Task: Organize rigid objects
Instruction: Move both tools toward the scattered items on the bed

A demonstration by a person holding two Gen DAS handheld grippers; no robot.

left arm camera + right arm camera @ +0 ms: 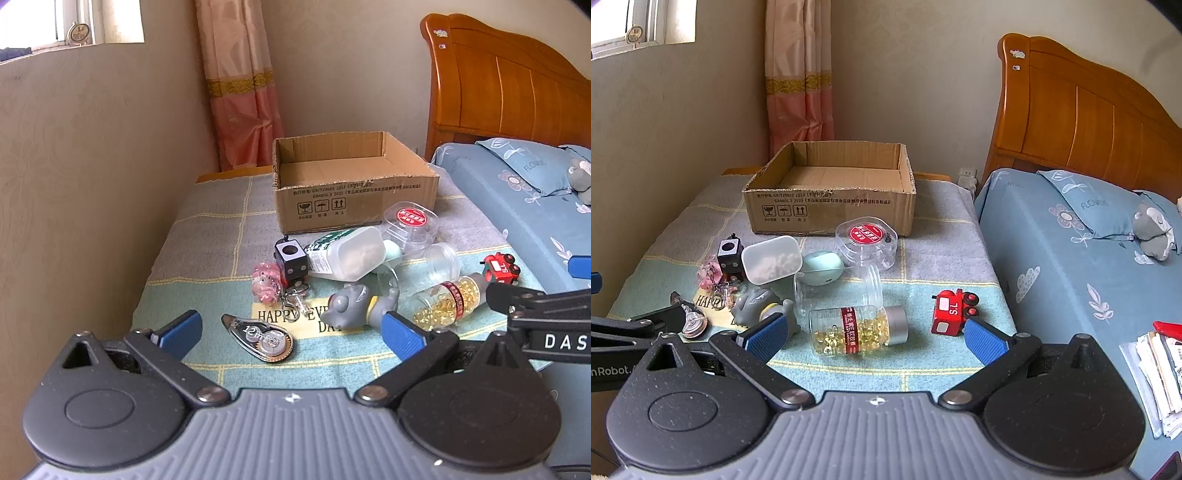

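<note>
Your left tool and right tool gape wide and empty over the clutter, since the cardboard box awaits filling.

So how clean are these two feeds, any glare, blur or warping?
Left wrist view: sharp, soft daylight, blown-out window, fisheye bends the orange wooden headboard. Right wrist view: equally sharp, mild glare on the clear round red-labelled plastic container, dark corner vignette.

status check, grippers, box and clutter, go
Left gripper and right gripper open, holding nothing. Cardboard box empty. Capsule bottle on its side ahead of right gripper, nothing blocking.
</note>
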